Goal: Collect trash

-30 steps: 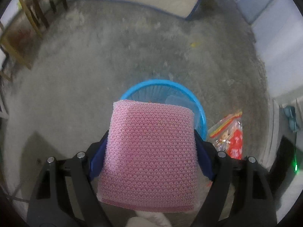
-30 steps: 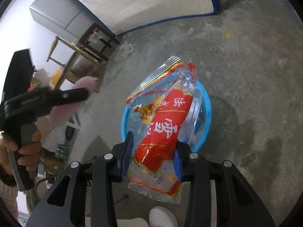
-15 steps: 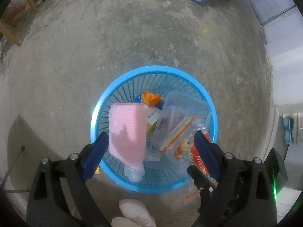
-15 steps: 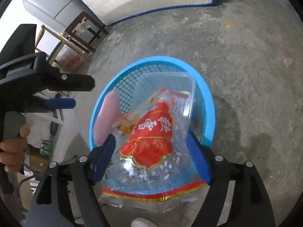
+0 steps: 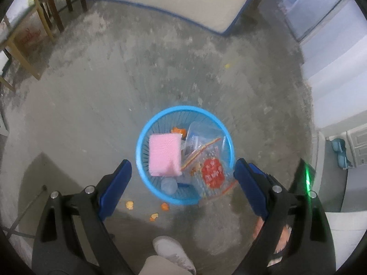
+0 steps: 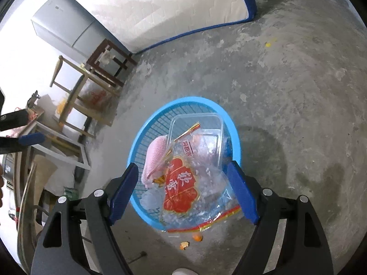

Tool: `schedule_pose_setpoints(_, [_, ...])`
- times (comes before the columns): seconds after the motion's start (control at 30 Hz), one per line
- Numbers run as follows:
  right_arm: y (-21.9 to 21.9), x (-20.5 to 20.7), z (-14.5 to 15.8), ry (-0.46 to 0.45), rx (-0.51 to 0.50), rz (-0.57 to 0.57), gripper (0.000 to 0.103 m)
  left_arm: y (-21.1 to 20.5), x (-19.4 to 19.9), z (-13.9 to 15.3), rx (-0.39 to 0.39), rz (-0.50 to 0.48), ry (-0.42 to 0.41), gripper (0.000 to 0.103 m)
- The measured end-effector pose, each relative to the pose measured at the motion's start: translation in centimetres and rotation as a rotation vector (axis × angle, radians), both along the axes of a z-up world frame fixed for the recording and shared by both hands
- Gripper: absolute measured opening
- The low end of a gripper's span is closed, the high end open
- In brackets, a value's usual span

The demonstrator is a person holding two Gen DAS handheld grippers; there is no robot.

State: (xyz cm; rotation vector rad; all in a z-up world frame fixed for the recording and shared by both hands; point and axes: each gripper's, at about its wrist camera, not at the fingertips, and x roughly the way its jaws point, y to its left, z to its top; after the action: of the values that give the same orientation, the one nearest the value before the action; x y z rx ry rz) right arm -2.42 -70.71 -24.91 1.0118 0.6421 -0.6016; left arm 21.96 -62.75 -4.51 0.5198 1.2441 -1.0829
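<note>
- The left gripper (image 5: 182,178), black with blue pads, hangs above the round blue plastic mesh basket (image 5: 146,123); its jaws are spread wide with nothing between them.
- The right gripper (image 6: 183,188) of the same make hovers over that basket (image 6: 142,135) too, jaws likewise spread wide and empty.
- Inside the basket, on its left side, lies a pink foam-net pad (image 5: 164,154), flat in the left wrist view and partly hidden under the wrapper in the right wrist view (image 6: 153,158).
- A clear plastic snack bag with a red label and red-and-gold edge (image 6: 181,192) rests in the basket's near right part, its lower edge draped over the rim; the left wrist view shows it there as well (image 5: 212,171).
- A clear rectangular plastic food tray (image 6: 201,126) leans against the far inner wall, behind the bag.
- Small orange peel scraps (image 5: 146,208) lie on the grey concrete floor (image 5: 91,114), just outside the basket's near rim.
- A white shoe (image 5: 172,252) shows at the bottom edge.
</note>
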Motion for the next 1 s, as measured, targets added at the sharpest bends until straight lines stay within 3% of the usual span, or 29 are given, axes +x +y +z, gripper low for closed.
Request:
schedule_pose_setpoints(0.17, [1.1,-1.5,1.1,-0.018,-0.009,-0.018,0.078,7.1,0.5,5.7,-0.092,0.052,-0.015,0.087])
schedule_pose_setpoints(0.23, [1.7,-1.7,1.4,-0.014,-0.023,-0.004,0.070,10.6,0.7,7.6,-0.126,0.091,-0.018,0.087])
schedule_pose_setpoints(0.4, [3.4,0.7,0.6,0.096,-0.024,0.123,0.038,20.0,1.2,11.1,-0.209,0.198,-0.029,0.087])
schedule_pose_setpoints(0.5, [3.5,4.6,-2.1,0.268,-0.021,0.224,0.016,26.2,1.1,12.2,-0.247,0.261,-0.043,0.087])
schedule_pose_setpoints(0.57, [2.7,6.5,-4.2,0.342,0.008,0.255,0.008,29.7,0.9,12.6,-0.275,0.297,-0.056,0.087])
schedule_pose_setpoints(0.73, [0.4,10.9,-7.6,0.474,0.055,0.300,0.005,37.1,0.6,13.0,-0.329,0.406,-0.080,0.087])
schedule_pose_setpoints(1.0, [-0.5,14.8,-12.2,0.687,0.028,0.348,0.005,43.9,1.1,12.5,-0.364,0.522,-0.071,0.087])
